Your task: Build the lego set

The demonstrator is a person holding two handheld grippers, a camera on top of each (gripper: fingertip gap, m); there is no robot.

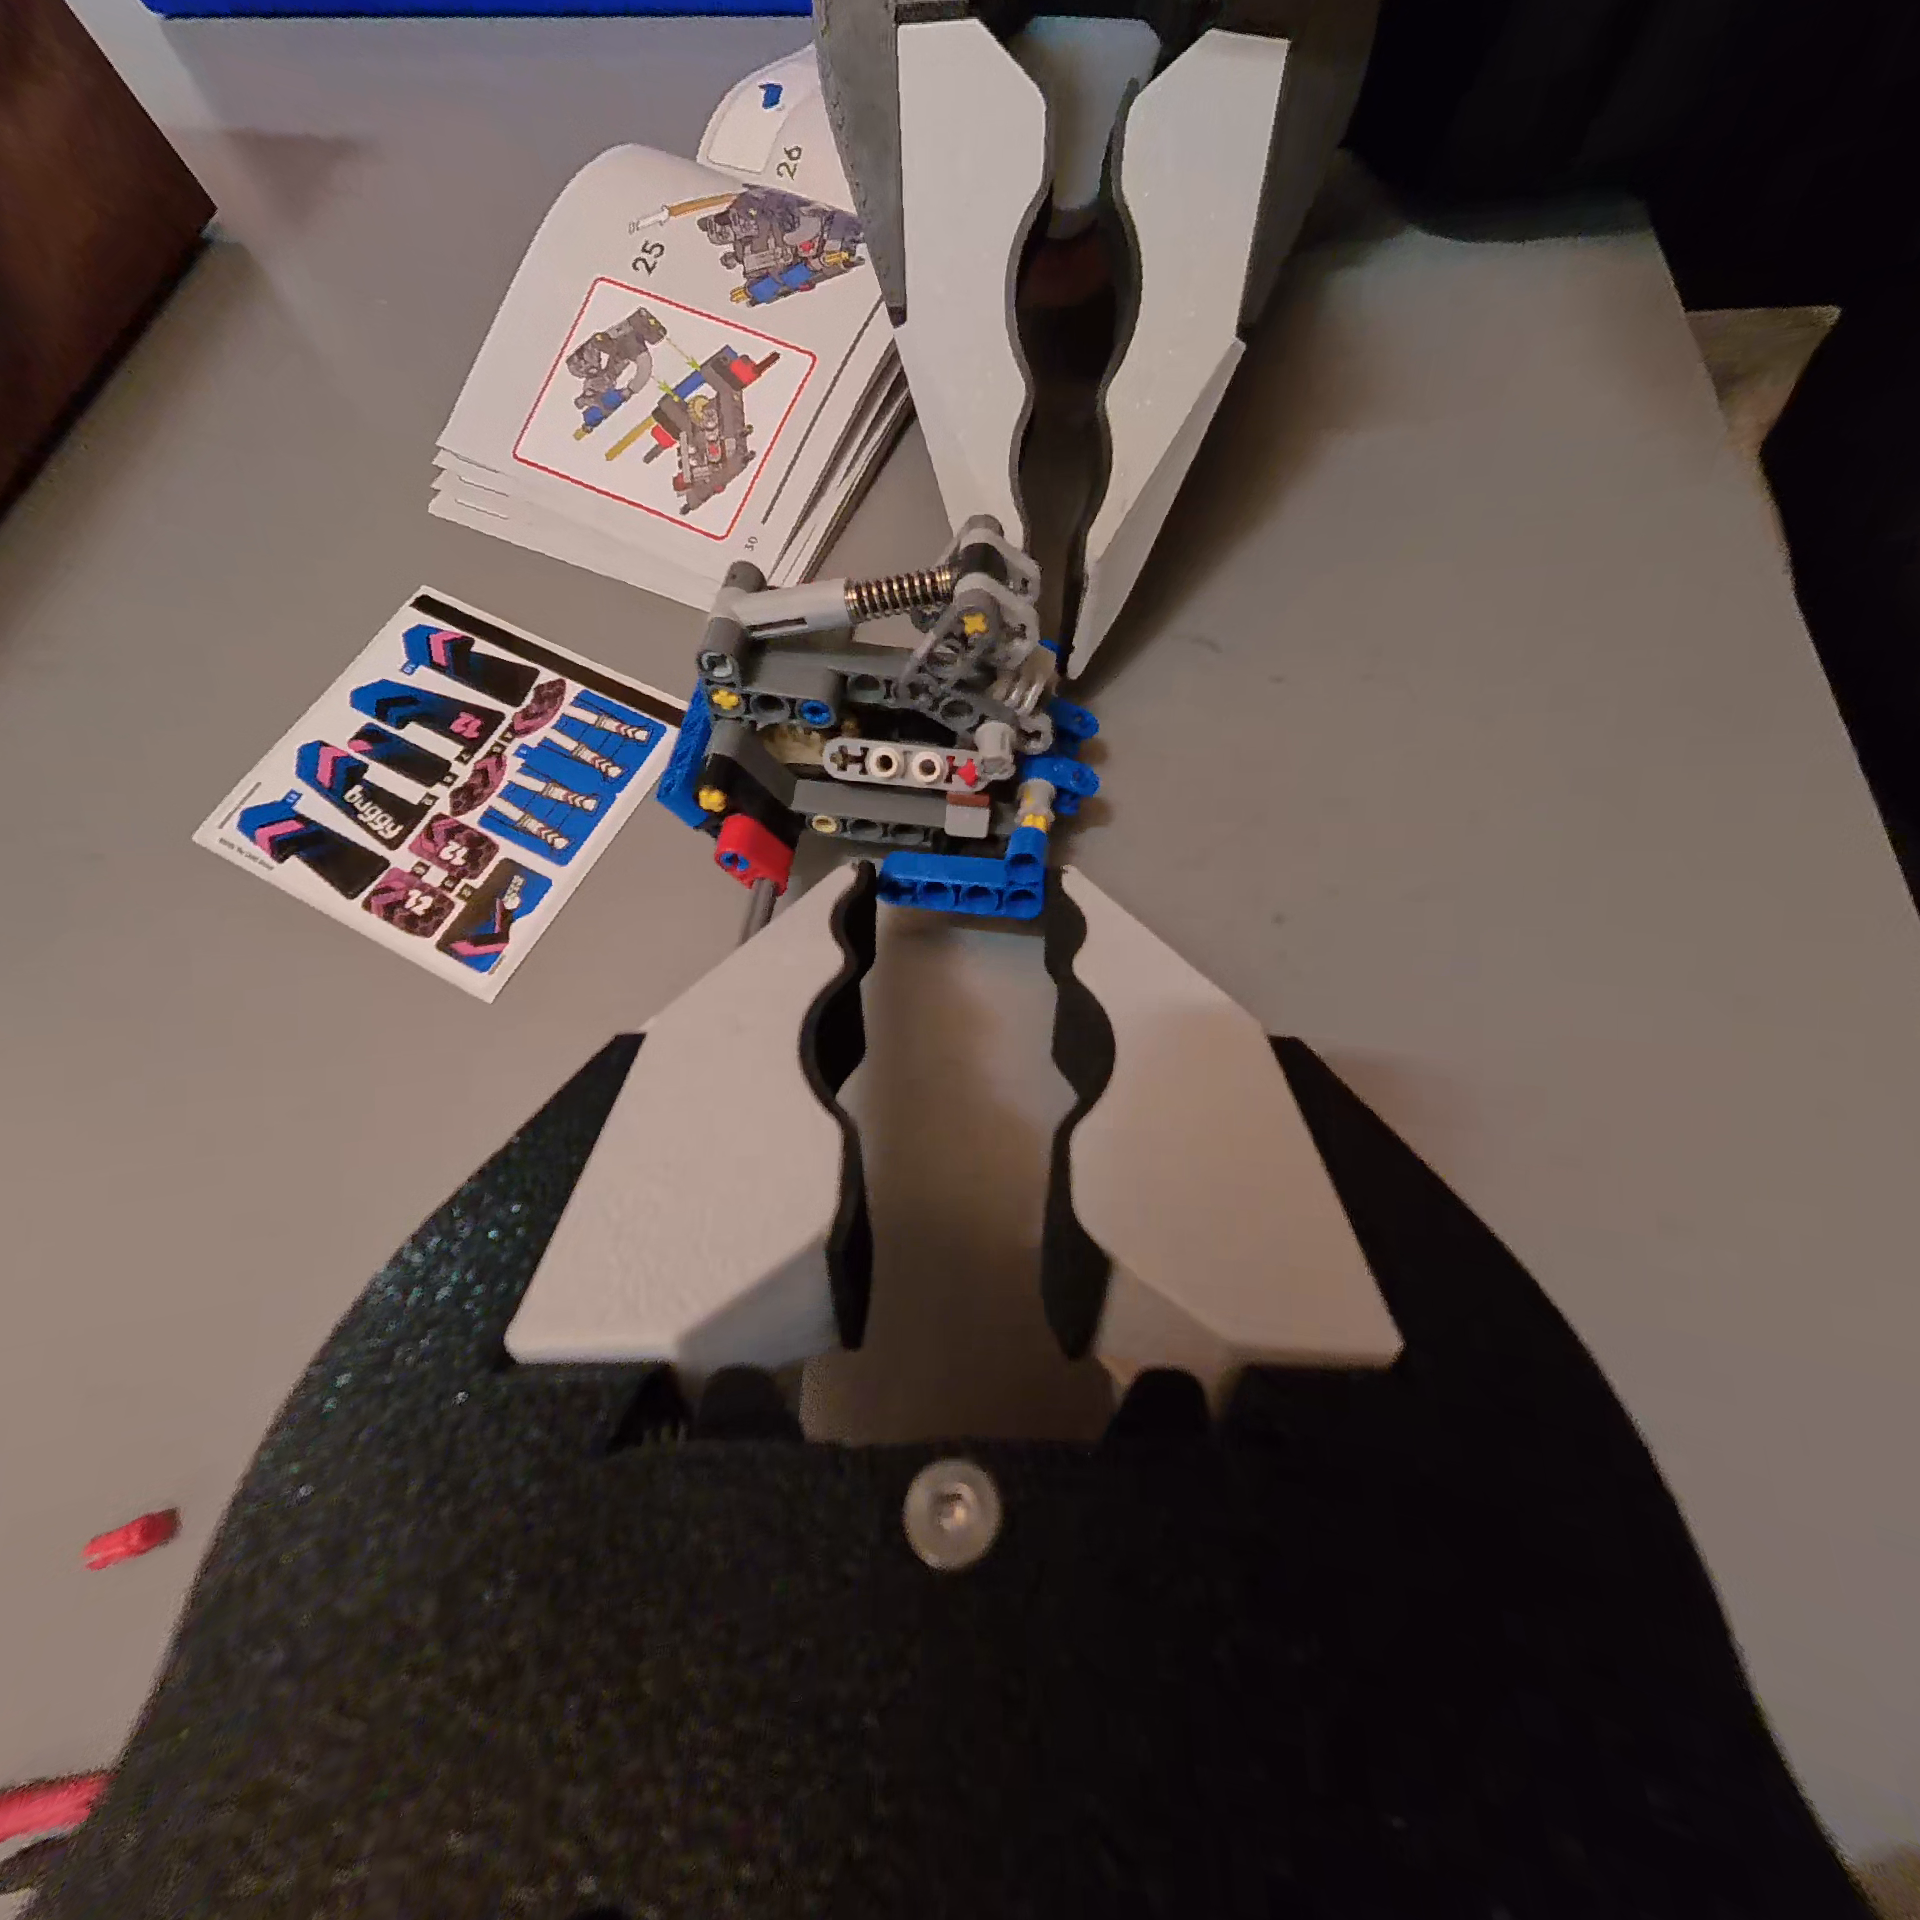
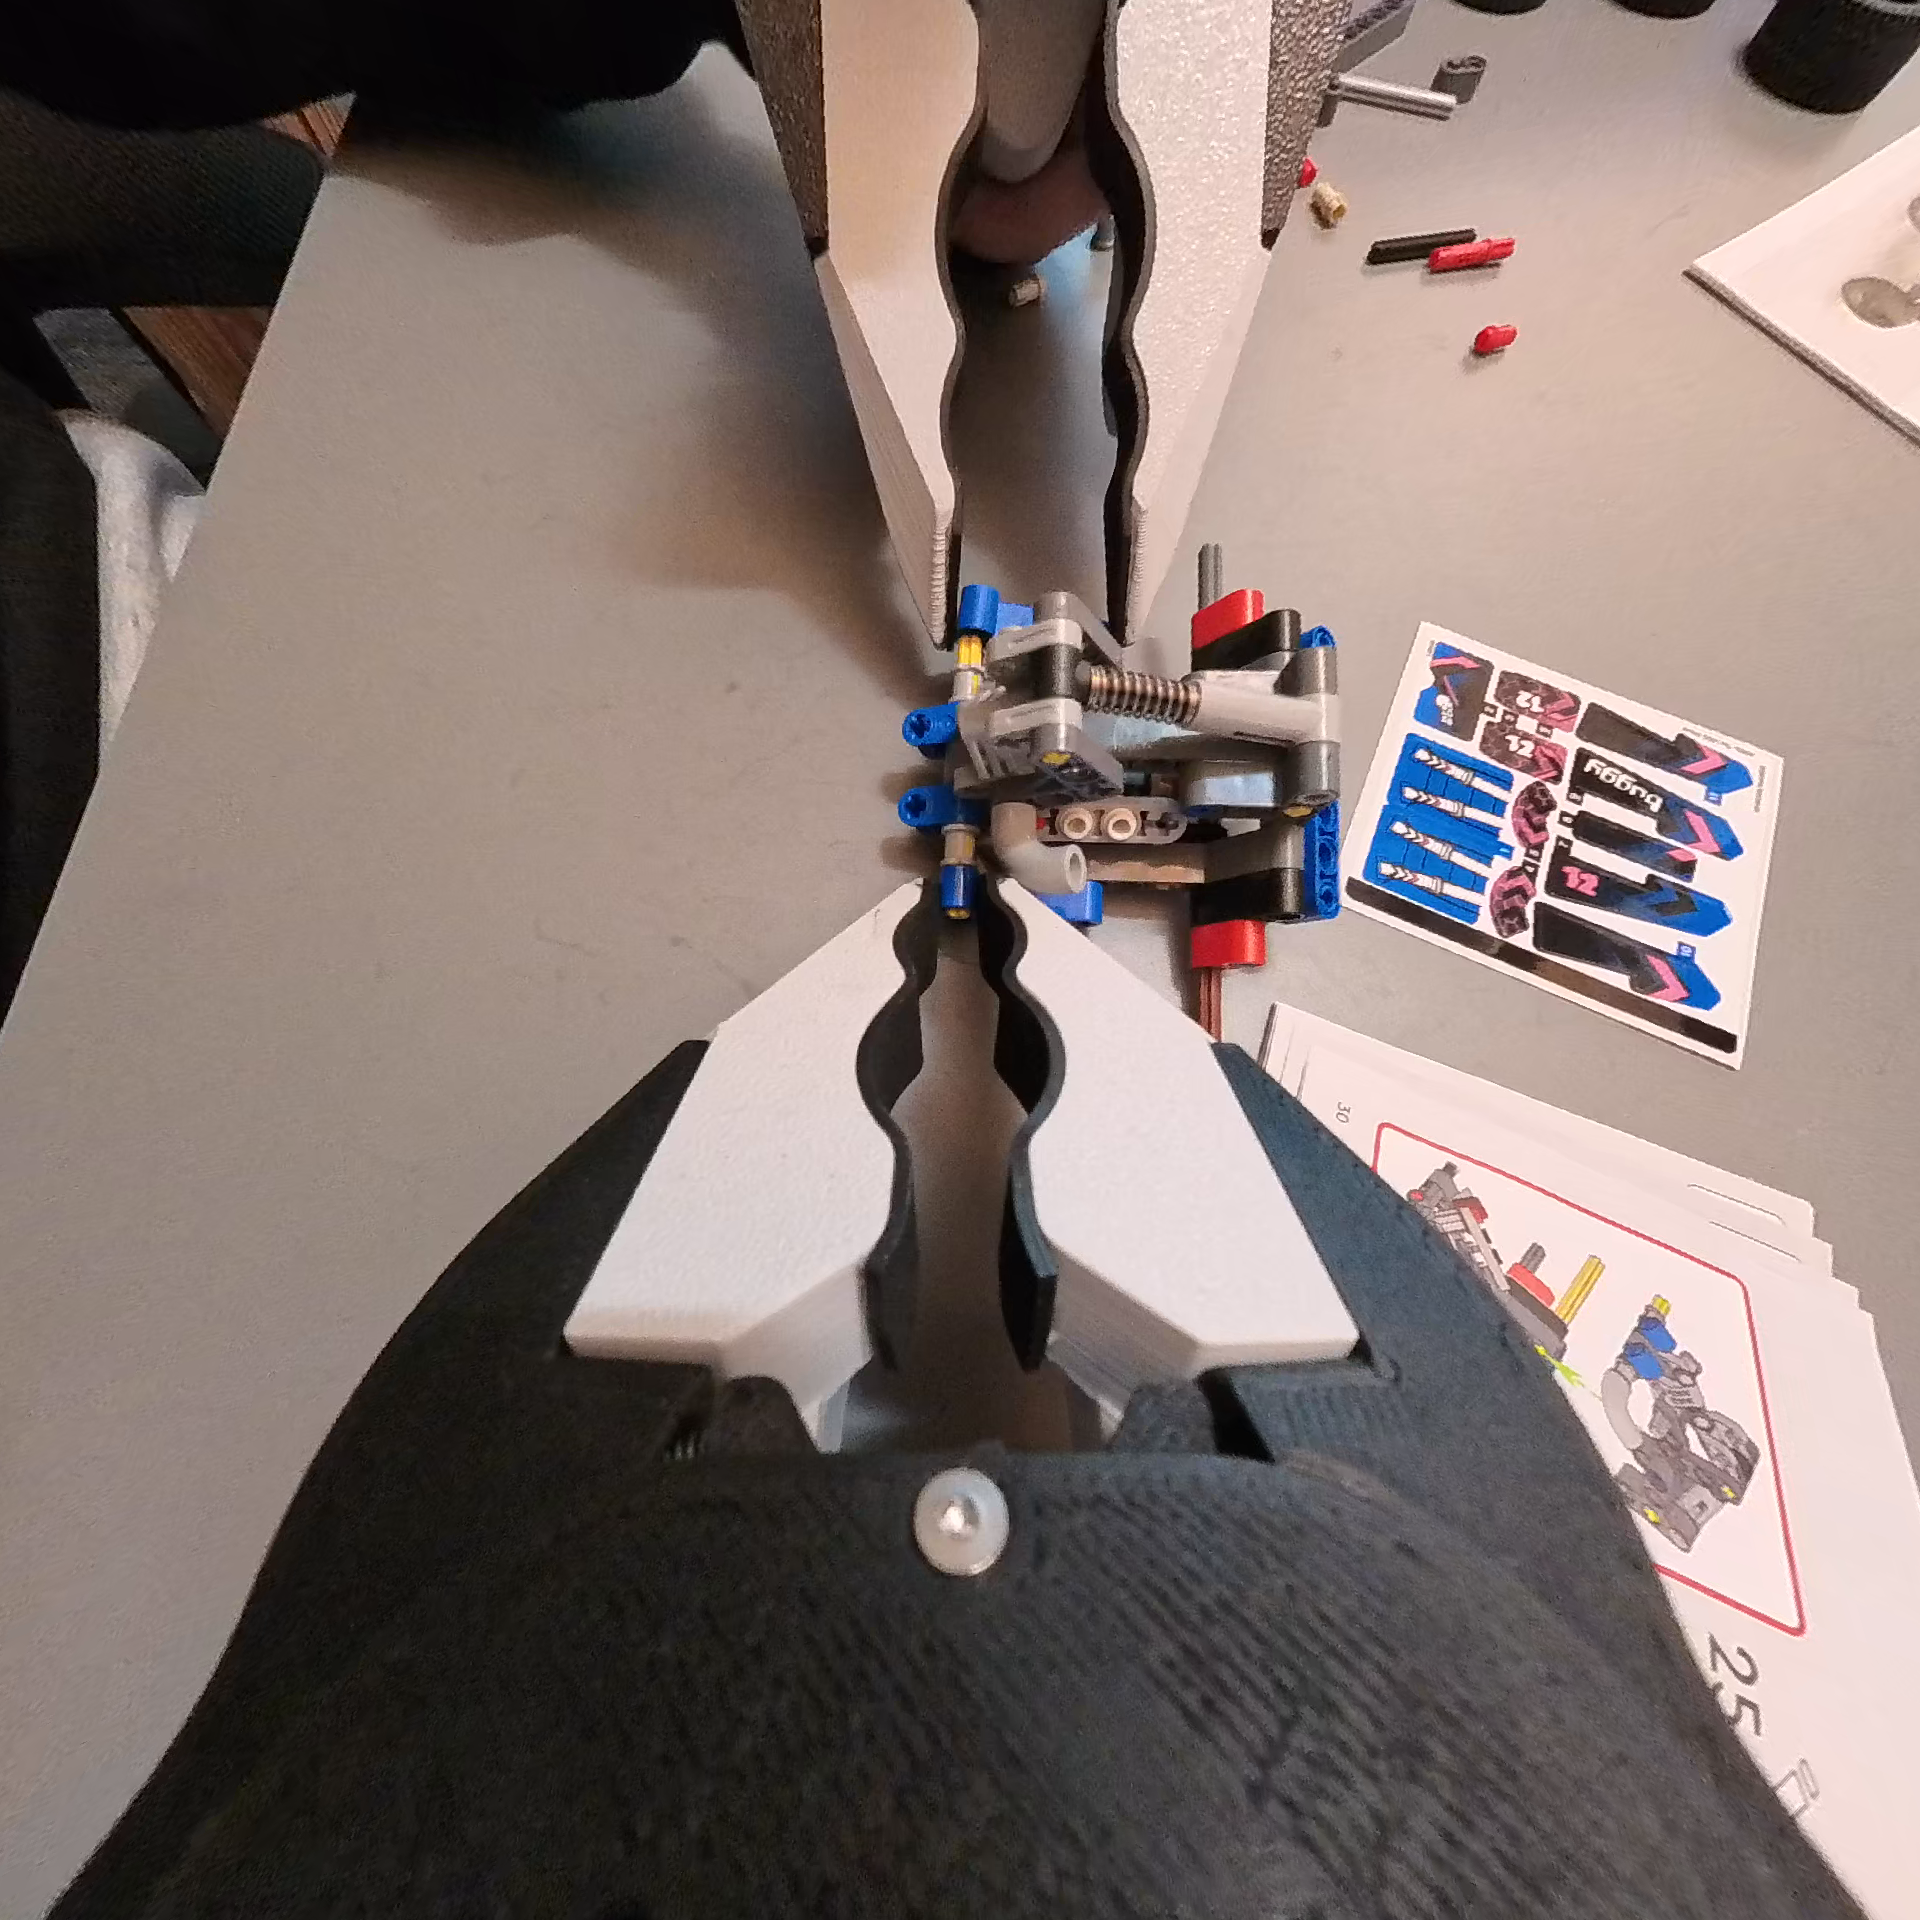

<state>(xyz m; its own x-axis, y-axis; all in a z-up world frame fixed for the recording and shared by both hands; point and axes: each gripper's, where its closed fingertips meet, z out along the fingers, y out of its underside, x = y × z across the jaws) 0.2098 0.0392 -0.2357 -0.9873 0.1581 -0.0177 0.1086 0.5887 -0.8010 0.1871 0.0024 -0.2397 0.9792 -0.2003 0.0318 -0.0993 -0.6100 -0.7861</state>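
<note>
A half-built lego assembly (image 1: 883,748) of grey, blue and red beams with a metal spring stands on the grey table (image 1: 1455,727). My left gripper (image 1: 961,878) is shut on its blue beam at the near side. My right gripper (image 1: 1044,603) comes in from the far side and touches the grey spring end. In the right wrist view my right gripper (image 2: 961,894) is nearly closed around a blue pin on the assembly (image 2: 1122,769). My left gripper (image 2: 1039,623) holds it from the opposite side.
An open instruction booklet (image 1: 665,384) and a sticker sheet (image 1: 436,790) lie beside the assembly, also in the right wrist view (image 2: 1558,1299), (image 2: 1558,831). Loose red and black pins (image 2: 1465,252) and a grey axle part (image 2: 1403,94) lie farther off. A white box (image 1: 468,62) stands behind.
</note>
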